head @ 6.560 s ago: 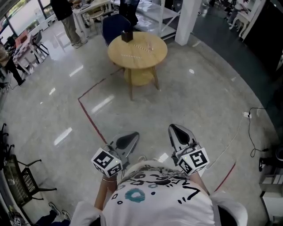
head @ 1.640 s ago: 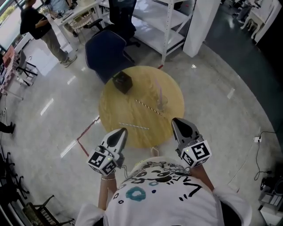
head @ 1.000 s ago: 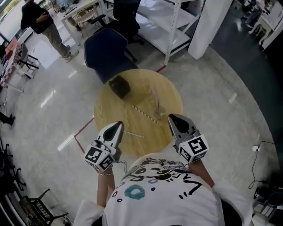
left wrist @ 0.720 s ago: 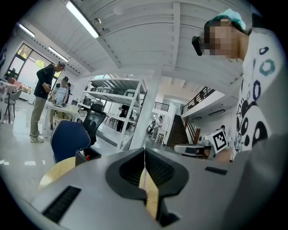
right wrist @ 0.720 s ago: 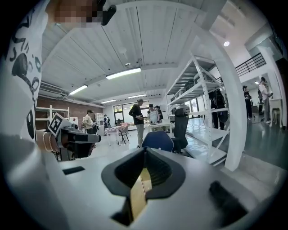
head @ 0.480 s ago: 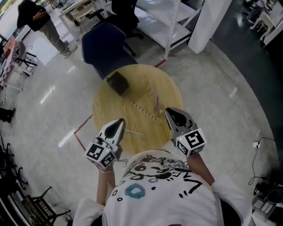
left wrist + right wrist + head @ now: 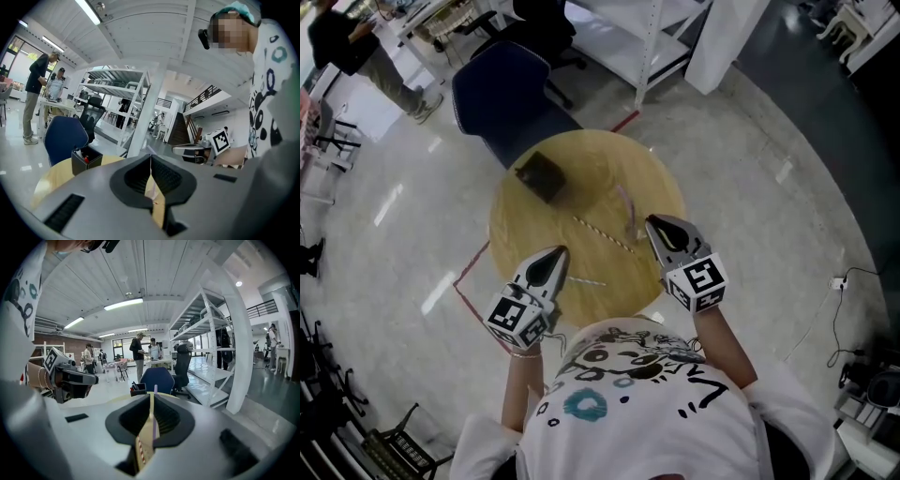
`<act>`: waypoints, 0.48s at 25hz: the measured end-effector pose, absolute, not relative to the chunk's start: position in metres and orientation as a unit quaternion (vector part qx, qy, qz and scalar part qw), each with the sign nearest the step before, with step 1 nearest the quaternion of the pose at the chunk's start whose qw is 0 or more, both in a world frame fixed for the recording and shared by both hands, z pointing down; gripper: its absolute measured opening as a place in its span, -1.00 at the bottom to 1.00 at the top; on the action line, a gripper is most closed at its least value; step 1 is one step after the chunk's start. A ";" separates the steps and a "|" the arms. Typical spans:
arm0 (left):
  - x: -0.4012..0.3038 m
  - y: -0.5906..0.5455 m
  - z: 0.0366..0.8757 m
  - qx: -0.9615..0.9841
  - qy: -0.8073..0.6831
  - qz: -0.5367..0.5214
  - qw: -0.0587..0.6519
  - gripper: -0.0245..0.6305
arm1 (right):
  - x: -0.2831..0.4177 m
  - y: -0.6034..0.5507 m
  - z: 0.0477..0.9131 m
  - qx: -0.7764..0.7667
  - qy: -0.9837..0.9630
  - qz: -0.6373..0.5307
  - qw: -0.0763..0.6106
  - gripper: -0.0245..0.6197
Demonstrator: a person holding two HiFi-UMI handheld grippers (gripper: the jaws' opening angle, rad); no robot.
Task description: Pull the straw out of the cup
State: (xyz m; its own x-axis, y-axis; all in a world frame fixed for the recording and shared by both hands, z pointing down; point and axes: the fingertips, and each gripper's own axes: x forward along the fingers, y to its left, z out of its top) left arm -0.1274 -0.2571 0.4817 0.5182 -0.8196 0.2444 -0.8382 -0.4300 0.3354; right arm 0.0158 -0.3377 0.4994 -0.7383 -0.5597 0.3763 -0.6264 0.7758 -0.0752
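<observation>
A clear cup (image 7: 637,228) stands on the right part of a round wooden table (image 7: 525,234), with a pale purple straw (image 7: 626,201) leaning out of it. My right gripper (image 7: 655,224) is shut and empty, its tip just right of the cup at the table's near right edge. In the right gripper view the purple straw (image 7: 154,392) shows straight ahead above the closed jaws. My left gripper (image 7: 558,252) is shut too, holding nothing, over the table's near left edge.
A red-striped straw (image 7: 602,234) and a white straw (image 7: 584,280) lie flat on the table. A black box (image 7: 539,176) stands at its far left. A blue chair (image 7: 497,94) is behind the table, with white shelving (image 7: 628,37) beyond.
The person has walked up to the table. Both grippers have come forward over its near edge, and the right one has drawn close to the cup. Both stay shut.
</observation>
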 end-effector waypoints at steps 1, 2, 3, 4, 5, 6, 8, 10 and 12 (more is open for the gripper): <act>-0.128 -0.261 0.483 0.846 -0.487 0.024 0.213 -0.87 | 0.015 -0.341 0.503 0.320 -0.926 0.099 0.175 -0.83; -0.129 -0.265 0.485 0.847 -0.485 0.024 0.215 -0.87 | 0.013 -0.345 0.506 0.321 -0.924 0.100 0.180 -0.83; -0.130 -0.269 0.487 0.848 -0.483 0.024 0.217 -0.87 | 0.012 -0.349 0.509 0.321 -0.923 0.101 0.186 -0.83; -0.131 -0.272 0.489 0.849 -0.480 0.024 0.220 -0.87 | 0.010 -0.352 0.513 0.320 -0.922 0.101 0.191 -0.83; -0.131 -0.274 0.492 0.850 -0.478 0.025 0.222 -0.87 | 0.008 -0.354 0.517 0.319 -0.922 0.102 0.197 -0.83; -0.132 -0.276 0.494 0.850 -0.476 0.026 0.224 -0.87 | 0.005 -0.356 0.521 0.316 -0.921 0.103 0.202 -0.83; -0.133 -0.278 0.498 0.852 -0.471 0.025 0.228 -0.87 | 0.001 -0.358 0.528 0.313 -0.920 0.105 0.213 -0.83; -0.135 -0.280 0.502 0.852 -0.469 0.025 0.233 -0.87 | -0.002 -0.361 0.534 0.316 -0.916 0.105 0.222 -0.83; -0.138 -0.282 0.506 0.850 -0.468 0.025 0.239 -0.87 | -0.005 -0.365 0.540 0.318 -0.913 0.107 0.232 -0.82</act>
State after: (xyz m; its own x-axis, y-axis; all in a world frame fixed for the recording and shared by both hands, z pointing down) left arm -0.1375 -0.2819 0.5057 0.5608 -0.7842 0.2656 -0.8077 -0.4477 0.3837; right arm -0.0049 -0.3652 0.5401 -0.6905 -0.5309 0.4914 -0.6299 0.7753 -0.0474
